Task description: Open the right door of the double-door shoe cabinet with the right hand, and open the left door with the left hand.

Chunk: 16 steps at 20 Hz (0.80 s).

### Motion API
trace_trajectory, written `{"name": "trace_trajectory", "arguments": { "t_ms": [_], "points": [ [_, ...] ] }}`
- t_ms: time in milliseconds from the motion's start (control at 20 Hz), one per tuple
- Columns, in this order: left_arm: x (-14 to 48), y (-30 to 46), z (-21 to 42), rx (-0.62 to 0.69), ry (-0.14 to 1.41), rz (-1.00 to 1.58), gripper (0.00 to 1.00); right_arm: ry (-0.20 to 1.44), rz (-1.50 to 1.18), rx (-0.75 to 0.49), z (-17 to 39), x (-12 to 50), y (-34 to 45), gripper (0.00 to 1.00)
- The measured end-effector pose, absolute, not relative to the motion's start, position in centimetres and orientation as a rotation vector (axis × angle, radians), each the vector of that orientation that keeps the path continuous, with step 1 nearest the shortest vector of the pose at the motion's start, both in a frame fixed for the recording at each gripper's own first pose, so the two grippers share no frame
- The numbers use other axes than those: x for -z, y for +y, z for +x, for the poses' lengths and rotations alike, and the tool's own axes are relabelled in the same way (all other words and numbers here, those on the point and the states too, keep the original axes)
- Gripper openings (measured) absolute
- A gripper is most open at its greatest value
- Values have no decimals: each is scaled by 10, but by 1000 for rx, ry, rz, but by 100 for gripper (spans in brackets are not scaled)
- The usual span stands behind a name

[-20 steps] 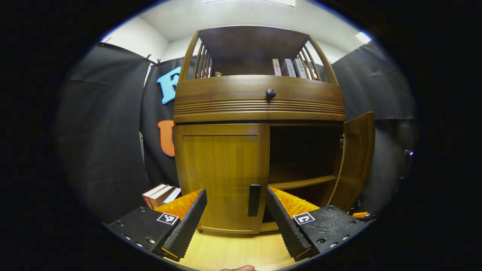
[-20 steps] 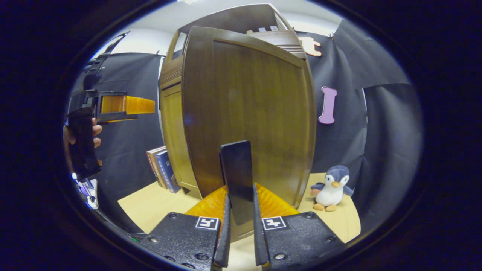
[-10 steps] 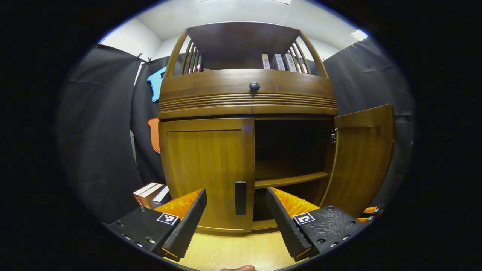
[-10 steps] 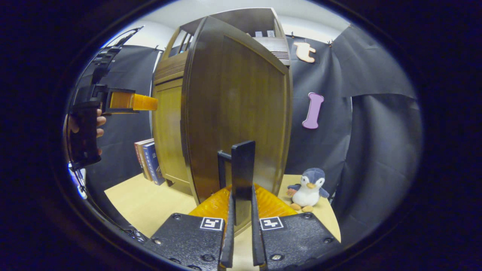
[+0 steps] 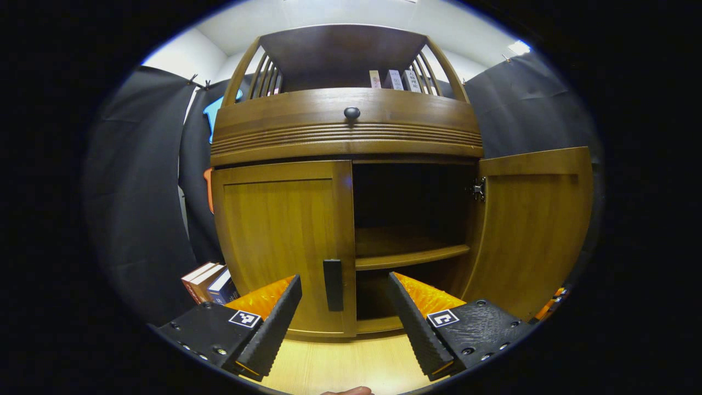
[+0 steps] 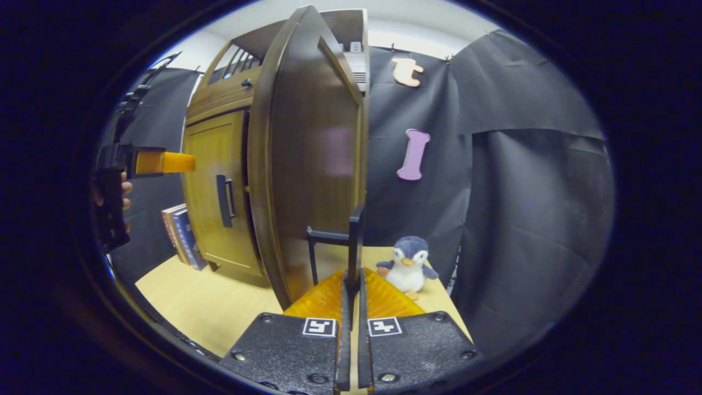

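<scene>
Right gripper (image 6: 351,307) clamped on right door handle (image 6: 355,247); left door (image 5: 282,241) closed.

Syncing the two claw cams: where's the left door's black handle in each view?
Left gripper view: the left door's handle sits low centre, on the shut door's right edge, between the open left claw's fingers but ahead of them.
Right gripper view: the handle is left of centre, beyond the open right door.
Shared landmark: the books standing left of the cabinet.
</scene>
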<state>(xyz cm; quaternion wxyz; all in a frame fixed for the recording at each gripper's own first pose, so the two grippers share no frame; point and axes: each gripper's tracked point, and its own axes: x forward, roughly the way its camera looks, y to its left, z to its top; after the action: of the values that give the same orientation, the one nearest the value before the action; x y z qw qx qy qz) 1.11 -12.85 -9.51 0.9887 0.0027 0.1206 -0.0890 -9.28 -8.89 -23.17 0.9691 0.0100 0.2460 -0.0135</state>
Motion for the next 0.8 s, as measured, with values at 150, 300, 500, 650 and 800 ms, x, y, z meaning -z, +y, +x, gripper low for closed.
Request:
{"name": "trace_trajectory", "arguments": {
  "t_ms": [150,300,500,650,800],
  "points": [
    [104,-135,16,194,258,6,94,522,59,22,-95,231,-101,4],
    [114,-140,22,202,271,9,94,535,77,36,-98,231,-111,4],
    [134,-141,37,206,303,25,95,534,62,55,-107,227,-124,4],
    [150,-132,52,191,320,20,93,516,21,83,-115,215,-136,4],
    [173,-126,73,196,364,17,98,458,55,93,-119,192,-140,4]
  ]
}}
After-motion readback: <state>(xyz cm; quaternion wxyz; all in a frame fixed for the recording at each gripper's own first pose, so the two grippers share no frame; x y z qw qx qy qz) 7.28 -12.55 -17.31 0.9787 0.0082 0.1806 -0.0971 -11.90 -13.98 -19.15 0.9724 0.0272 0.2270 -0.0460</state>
